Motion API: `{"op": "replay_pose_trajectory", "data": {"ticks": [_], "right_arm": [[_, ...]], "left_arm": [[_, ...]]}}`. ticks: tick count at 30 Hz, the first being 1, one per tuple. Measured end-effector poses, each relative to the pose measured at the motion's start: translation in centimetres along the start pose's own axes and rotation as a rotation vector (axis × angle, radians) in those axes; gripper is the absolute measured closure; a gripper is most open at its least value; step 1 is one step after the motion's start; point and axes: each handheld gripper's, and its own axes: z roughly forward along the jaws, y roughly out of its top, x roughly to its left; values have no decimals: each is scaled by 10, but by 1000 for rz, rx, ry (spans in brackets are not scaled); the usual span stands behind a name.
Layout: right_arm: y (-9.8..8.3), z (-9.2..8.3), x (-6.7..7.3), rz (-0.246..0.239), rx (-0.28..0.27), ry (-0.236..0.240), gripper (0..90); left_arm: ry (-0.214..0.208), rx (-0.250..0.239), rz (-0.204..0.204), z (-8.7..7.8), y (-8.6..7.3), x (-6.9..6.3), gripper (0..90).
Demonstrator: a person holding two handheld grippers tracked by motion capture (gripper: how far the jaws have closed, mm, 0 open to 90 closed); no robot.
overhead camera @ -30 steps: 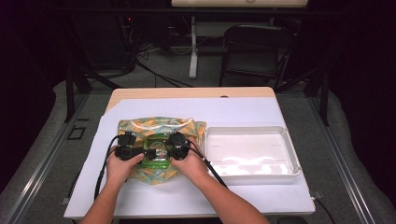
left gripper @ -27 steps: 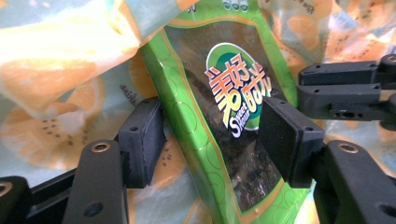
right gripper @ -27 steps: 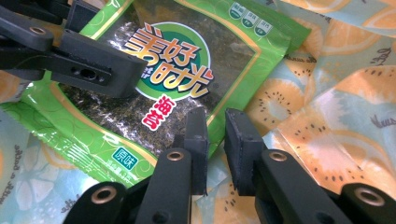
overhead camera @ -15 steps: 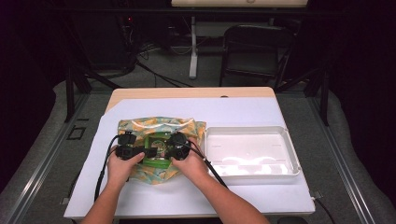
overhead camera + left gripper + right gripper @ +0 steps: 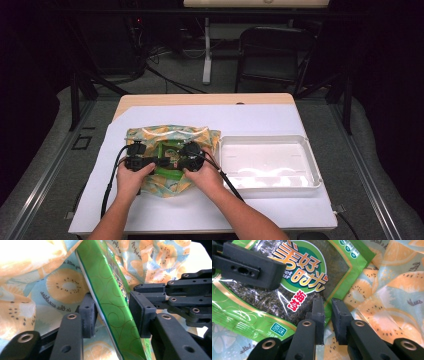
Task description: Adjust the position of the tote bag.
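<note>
Two grippers meet over a green snack packet (image 5: 167, 159) lying on a fruit-print bag (image 5: 172, 136) at the centre-left of the high view, on the white-covered tabletop (image 5: 260, 119). The left gripper (image 5: 150, 163) has just been closing its fingers; in the left gripper view the packet (image 5: 113, 302) stands edge-on between them, the left finger (image 5: 87, 315) touching its side and the right finger (image 5: 140, 312) just beside it, so a firm clamp cannot be told. In the right gripper view the right gripper (image 5: 327, 320) has its fingers nearly together, a narrow gap between them, pinching the packet's (image 5: 294, 282) lower right edge over the bag (image 5: 387, 297). A white tray (image 5: 310, 150) sits right of the bag, at centre-right of the high view
</note>
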Motion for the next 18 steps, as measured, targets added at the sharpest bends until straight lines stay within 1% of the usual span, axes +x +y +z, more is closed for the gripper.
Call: {"op": "replay_pose_trajectory", "data": {"ticks": [7, 8, 9, 10, 12, 13, 14, 16, 17, 18], "right_arm": [[0, -1, 0, 0, -2, -1, 791], [0, -1, -1, -8, -4, -3, 782], [0, -1, -1, -2, -10, 4, 772], [1, -3, -2, -3, -2, 7, 763], [2, -7, -2, -2, -10, 11, 742], [2, -9, -2, 5, -19, 20, 733], [3, -12, -3, -5, -16, 27, 725], [4, -16, -3, -1, -47, 29, 712], [5, -20, -3, -5, -47, 34, 709], [5, -22, -3, -8, -64, 31, 706]], "left_arm": [[-6, -16, -15, -1, 0, -2, 637], [-5, -17, -16, -1, 0, -2, 642], [-3, -16, -20, -1, 0, -2, 645], [-4, -17, -25, -1, -1, -2, 648], [-4, -13, -30, -2, -1, -1, 651], [-4, -18, -29, -2, -1, -1, 652], [-4, -19, -29, -2, -1, -1, 653], [-4, -17, -22, -2, -1, -1, 654], [-3, -18, -21, -2, -1, -1, 654], [-3, -20, -19, -2, -1, -2, 654]]}}
